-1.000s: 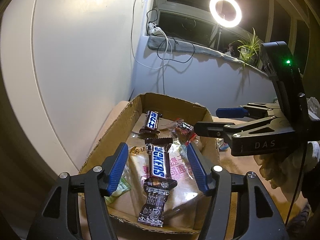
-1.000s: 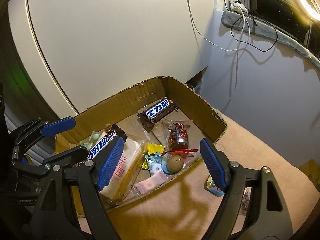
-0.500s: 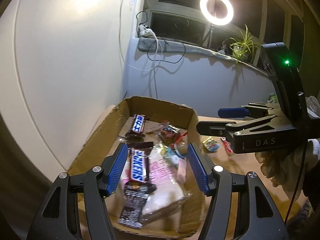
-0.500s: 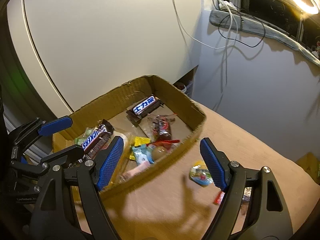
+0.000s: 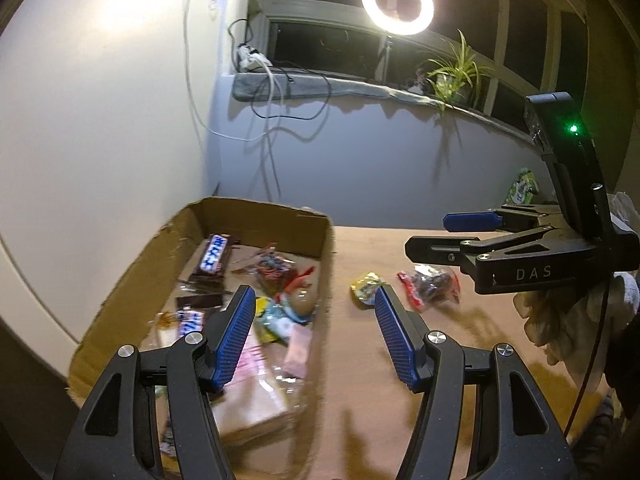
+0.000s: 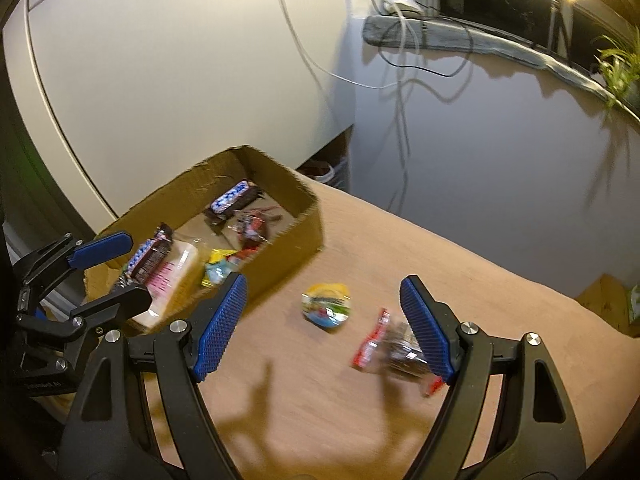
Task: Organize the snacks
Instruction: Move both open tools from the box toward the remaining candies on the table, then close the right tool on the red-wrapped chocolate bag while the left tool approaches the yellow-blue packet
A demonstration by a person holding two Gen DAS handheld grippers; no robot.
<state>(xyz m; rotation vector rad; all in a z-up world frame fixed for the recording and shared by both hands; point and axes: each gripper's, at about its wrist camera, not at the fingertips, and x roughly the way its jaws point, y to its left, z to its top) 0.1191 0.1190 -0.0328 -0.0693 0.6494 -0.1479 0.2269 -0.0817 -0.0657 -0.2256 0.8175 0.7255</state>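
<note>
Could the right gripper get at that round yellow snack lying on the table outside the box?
Probably yes. The right gripper is open and empty, and the round yellow snack lies on the bare table between its fingers, with nothing covering it.

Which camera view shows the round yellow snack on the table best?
The right wrist view shows it best: the round yellow snack lies in the open between the fingers of the right hand-held gripper, with its printed top visible. In the left wrist view the same snack appears smaller, blurred, and seen from the side.
</note>
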